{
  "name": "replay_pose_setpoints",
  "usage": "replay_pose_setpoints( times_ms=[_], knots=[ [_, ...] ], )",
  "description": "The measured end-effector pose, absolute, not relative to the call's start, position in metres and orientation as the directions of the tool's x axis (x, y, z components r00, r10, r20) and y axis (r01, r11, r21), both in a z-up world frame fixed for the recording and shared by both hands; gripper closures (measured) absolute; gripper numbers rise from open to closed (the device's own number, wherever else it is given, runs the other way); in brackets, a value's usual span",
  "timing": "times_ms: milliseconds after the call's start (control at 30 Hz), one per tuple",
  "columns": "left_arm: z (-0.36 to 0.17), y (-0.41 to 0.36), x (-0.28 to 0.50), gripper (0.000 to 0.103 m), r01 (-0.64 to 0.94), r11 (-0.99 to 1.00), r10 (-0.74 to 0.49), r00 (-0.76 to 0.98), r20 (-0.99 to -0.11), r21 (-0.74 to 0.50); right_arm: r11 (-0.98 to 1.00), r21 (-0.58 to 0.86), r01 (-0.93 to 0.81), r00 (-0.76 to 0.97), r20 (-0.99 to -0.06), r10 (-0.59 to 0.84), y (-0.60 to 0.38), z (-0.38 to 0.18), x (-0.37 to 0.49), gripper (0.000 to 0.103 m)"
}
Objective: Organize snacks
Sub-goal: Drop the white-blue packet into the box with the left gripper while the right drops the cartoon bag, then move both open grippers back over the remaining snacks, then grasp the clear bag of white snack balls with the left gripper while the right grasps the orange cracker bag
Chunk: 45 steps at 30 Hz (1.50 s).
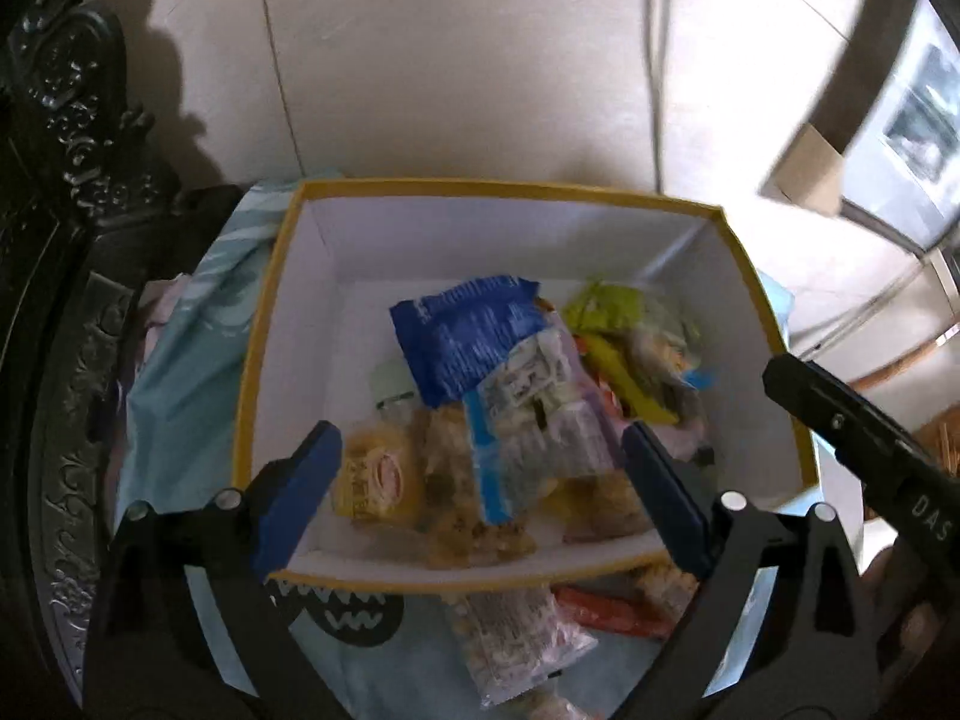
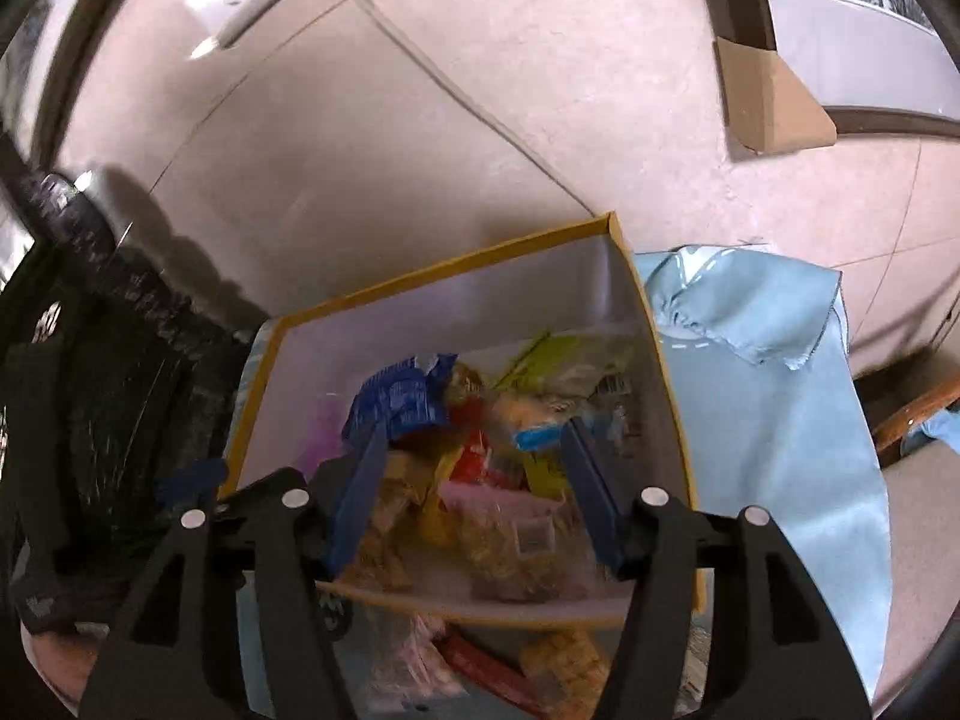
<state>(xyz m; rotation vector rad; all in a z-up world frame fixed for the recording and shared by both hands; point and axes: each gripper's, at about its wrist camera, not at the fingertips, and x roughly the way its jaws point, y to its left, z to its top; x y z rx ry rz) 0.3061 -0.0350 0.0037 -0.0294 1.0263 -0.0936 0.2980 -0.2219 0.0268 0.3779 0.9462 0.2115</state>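
snack packets (image 1: 510, 396) lie piled in the box (image 1: 492, 189); more packets (image 1: 516, 636) lie before it on the cloth (image 2: 774, 420).

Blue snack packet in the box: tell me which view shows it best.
Left wrist view: the blue snack packet lies flat, sharp and nearly whole. In the right wrist view it is blurred, crumpled-looking and partly hidden behind a finger.

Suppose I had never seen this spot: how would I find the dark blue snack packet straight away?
Start at the yellow-rimmed box with white walls, standing on a pale blue cloth. Inside it lies a heap of snack packets, and the blue packet rests on top, toward the far left of the heap. It is the only solid dark blue wrapper with white print; its neighbours are clear, yellow or green.
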Motion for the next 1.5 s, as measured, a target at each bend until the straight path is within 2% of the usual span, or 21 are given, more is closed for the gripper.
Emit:
replay_pose_setpoints(
  times_ms=[233, 300, 533, 800, 1000, 1100, 1133, 1167, 1200, 1367, 1500],
  knots=[
    [-0.003, -0.028, 0.259, 0.007, 0.056, 0.997, -0.073, 0.502, -0.862, -0.052, 0.908, 0.418, 0.025, 0.58, -0.746, 0.328, -0.253, 0.023, 0.247, 0.041],
    [-0.005, -0.02, 0.246, 0.007, 0.03, 0.998, -0.066, 0.488, -0.871, -0.059, 0.912, 0.407, 0.044, 0.573, -0.759, 0.311, -0.265, 0.02, 0.23, 0.033],
    [-0.052, -0.015, 0.217, 0.007, -0.022, 0.991, -0.115, 0.339, -0.934, -0.13, 0.922, 0.374, 0.1, 0.507, -0.816, 0.276, -0.289, -0.005, 0.179, 0.033],
    [-0.111, -0.043, 0.239, 0.007, -0.067, 0.985, -0.144, 0.206, -0.968, -0.161, 0.912, 0.386, 0.142, 0.429, -0.854, 0.295, -0.297, -0.035, 0.148, 0.033],
    [-0.138, -0.045, 0.256, 0.007, -0.12, 0.973, -0.174, 0.173, -0.969, -0.196, 0.909, 0.396, 0.133, 0.403, -0.859, 0.315, -0.293, -0.046, 0.15, 0.033],
    [-0.134, -0.044, 0.253, 0.03, -0.096, 0.983, -0.135, 0.216, -0.967, -0.158, 0.922, 0.375, 0.1, 0.392, -0.866, 0.31, -0.281, -0.05, 0.155, 0.033],
    [-0.131, -0.04, 0.249, 0.049, -0.079, 0.978, -0.172, 0.229, -0.958, -0.195, 0.935, 0.348, 0.07, 0.391, -0.872, 0.295, -0.273, -0.051, 0.157, 0.033],
    [-0.129, -0.037, 0.247, 0.06, -0.075, 0.973, -0.198, 0.227, -0.954, -0.22, 0.949, 0.313, 0.035, 0.398, -0.876, 0.274, -0.265, -0.05, 0.159, 0.033],
    [-0.128, -0.032, 0.243, 0.064, -0.073, 0.972, -0.204, 0.22, -0.954, -0.225, 0.959, 0.282, 0.004, 0.407, -0.877, 0.256, -0.258, -0.049, 0.16, 0.033],
    [-0.126, -0.017, 0.223, 0.065, -0.057, 0.977, -0.187, 0.219, -0.958, -0.204, 0.974, 0.1, -0.205, 0.441, -0.879, 0.183, -0.213, -0.049, 0.172, 0.033],
    [-0.129, -0.009, 0.214, 0.065, -0.061, 0.978, -0.184, 0.214, -0.959, -0.201, 0.961, 0.069, -0.267, 0.406, -0.897, 0.177, -0.196, -0.062, 0.192, 0.033]
  ],
)
